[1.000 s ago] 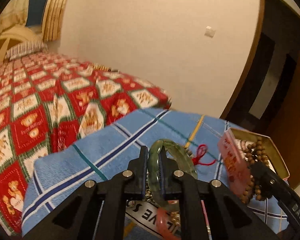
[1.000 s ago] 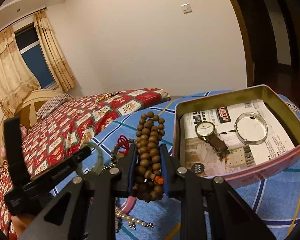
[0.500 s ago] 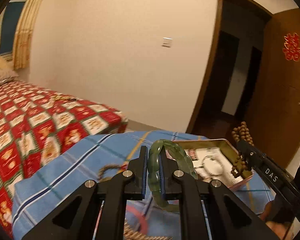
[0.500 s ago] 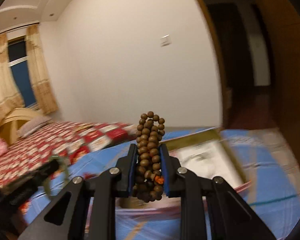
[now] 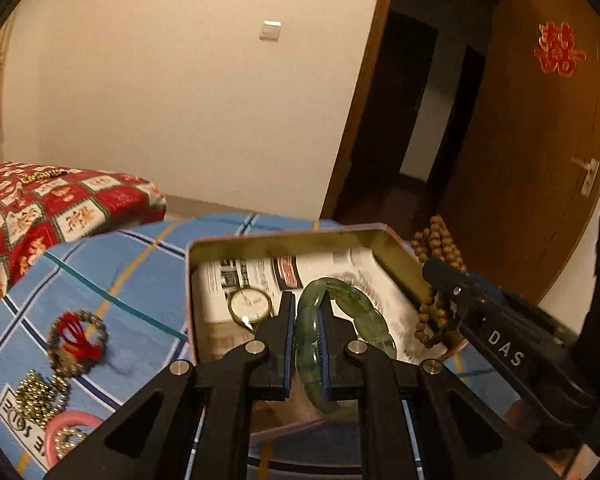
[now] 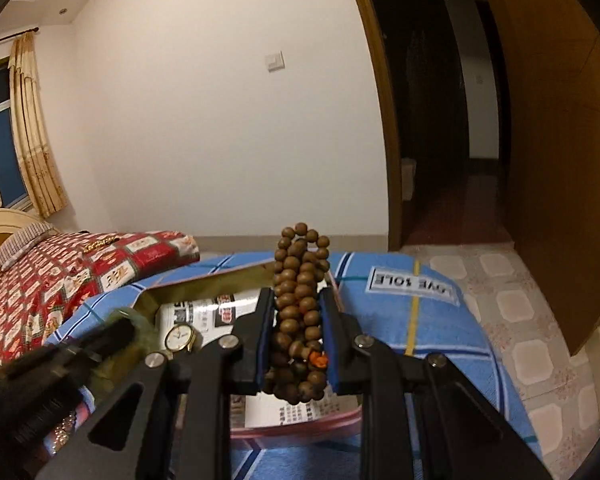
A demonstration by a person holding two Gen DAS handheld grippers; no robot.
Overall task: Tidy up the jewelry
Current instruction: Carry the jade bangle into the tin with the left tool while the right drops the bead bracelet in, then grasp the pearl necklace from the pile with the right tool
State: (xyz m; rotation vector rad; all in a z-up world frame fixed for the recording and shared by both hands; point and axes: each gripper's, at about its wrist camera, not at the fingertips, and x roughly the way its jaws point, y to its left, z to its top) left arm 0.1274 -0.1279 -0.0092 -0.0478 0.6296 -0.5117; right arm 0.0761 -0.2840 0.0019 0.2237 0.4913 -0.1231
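Note:
My left gripper is shut on a green jade bangle and holds it upright over the open tin box. The box is lined with newspaper, and a gold watch lies inside, just left of my fingers. My right gripper is shut on a bundled string of brown wooden beads, above the same tin. In the left wrist view the right gripper hangs at the box's right rim with its beads. The left gripper shows blurred at the right wrist view's lower left.
On the blue checked cloth left of the tin lie a bead bracelet with a red tassel, a gold bead chain and a pink bangle. A bed with a red quilt is behind, an open wooden door to the right.
Both grippers have swung right, away from the loose jewelry on the cloth, and now hang over the tin. Each still holds its piece.

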